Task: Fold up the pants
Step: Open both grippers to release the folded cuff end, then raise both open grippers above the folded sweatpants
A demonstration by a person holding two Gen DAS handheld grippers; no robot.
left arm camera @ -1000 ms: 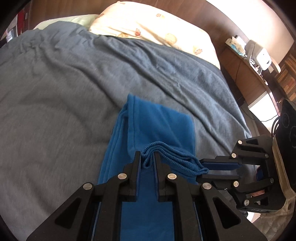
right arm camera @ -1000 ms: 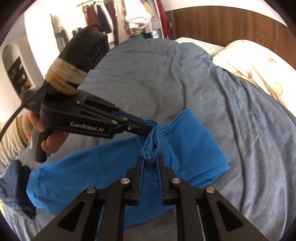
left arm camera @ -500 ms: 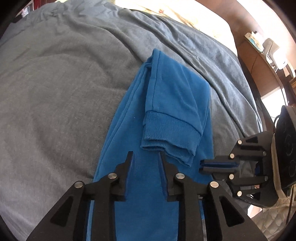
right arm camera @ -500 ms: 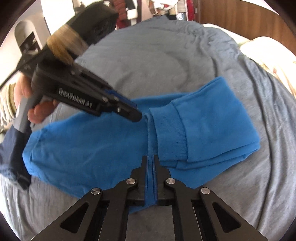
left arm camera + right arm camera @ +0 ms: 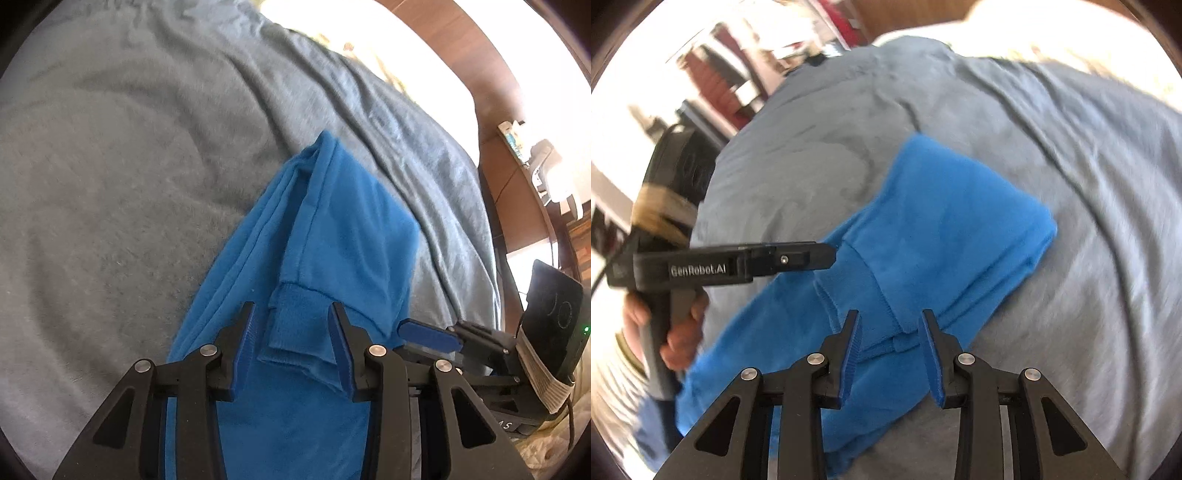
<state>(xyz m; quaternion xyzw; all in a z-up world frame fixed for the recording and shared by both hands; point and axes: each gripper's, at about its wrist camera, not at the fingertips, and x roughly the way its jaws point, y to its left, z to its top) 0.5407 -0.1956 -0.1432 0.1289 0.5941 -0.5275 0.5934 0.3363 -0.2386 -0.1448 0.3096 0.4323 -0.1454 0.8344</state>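
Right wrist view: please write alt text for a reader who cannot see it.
Blue pants lie on a grey blanket, the cuffed leg end folded back over the rest. The open right gripper hovers at the cuff, and the left gripper reaches in from the left.

grey blanket (image 5: 155, 155) covers the bed — wooden headboard (image 5: 476, 48) behind, sunlit.

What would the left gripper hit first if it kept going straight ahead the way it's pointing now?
Probably the ribbed cuff of the folded blue pants, lying between the open fingers of the left gripper. Depth is unclear, so the gap above it is uncertain.
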